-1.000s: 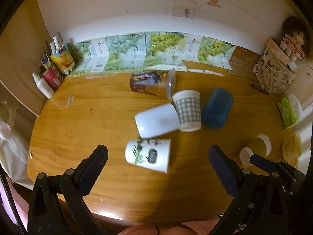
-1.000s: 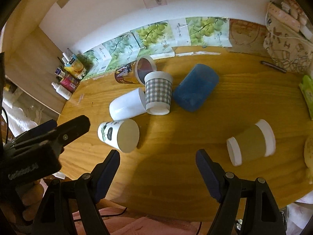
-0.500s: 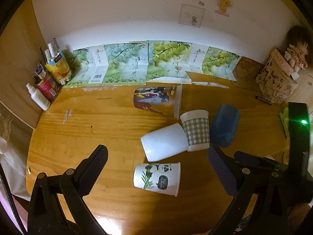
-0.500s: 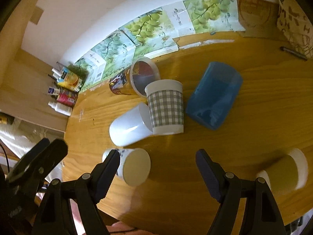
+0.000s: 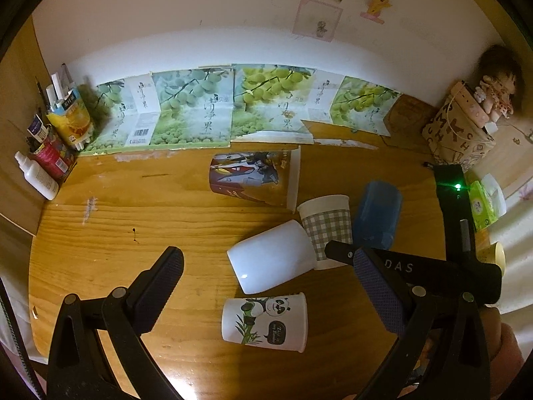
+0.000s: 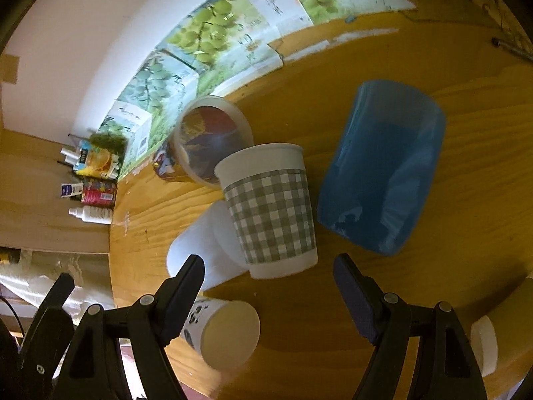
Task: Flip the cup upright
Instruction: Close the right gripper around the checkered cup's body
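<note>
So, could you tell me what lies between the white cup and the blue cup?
The checked cup lies between the white cup and the blue cup, touching the white one; the right wrist view shows it best.

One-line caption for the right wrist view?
Open right gripper above the upside-down checked cup, with blue cup and panda cup lying nearby.

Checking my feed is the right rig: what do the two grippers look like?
Both are black plastic clamp-style grippers with silver rivets and dark textured finger pads. The right gripper carries white lettering and a green light in the left wrist view; the left gripper looks the same.
</note>
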Demonstrator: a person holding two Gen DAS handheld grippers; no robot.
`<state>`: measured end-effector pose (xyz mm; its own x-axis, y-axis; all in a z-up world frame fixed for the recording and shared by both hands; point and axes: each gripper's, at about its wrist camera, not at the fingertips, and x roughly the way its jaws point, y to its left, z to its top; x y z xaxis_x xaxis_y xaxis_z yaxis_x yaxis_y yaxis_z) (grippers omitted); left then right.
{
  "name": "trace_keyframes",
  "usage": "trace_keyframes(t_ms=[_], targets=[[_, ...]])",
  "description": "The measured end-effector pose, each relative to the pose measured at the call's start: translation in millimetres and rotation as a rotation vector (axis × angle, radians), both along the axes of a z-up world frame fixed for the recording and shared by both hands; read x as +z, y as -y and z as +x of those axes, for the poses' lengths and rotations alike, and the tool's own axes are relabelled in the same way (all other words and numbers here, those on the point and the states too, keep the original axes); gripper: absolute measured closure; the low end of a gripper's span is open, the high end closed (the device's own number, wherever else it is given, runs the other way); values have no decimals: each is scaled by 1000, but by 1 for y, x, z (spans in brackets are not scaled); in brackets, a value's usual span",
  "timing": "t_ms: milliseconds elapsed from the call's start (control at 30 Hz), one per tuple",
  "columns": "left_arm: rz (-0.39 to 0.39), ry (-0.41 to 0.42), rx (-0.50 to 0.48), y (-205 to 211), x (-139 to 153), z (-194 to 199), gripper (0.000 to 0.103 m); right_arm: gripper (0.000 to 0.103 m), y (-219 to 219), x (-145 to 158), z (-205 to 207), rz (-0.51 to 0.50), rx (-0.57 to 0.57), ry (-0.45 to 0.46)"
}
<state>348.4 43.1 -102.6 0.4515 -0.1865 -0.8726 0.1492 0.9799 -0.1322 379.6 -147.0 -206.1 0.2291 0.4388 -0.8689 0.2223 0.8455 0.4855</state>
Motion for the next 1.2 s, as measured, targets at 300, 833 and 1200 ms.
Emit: trace_keyframes(t_ms=[300, 833, 1200], targets=[[-30, -41, -24, -3, -13, 14, 1, 26, -1, -19, 16, 7, -16, -55], [-22, -61, -54, 3, -17, 21, 1, 35, -9, -31, 26, -5, 19, -91], [-13, -50, -52, 4, -13, 13, 1, 37, -4, -24, 18, -9, 12, -51]])
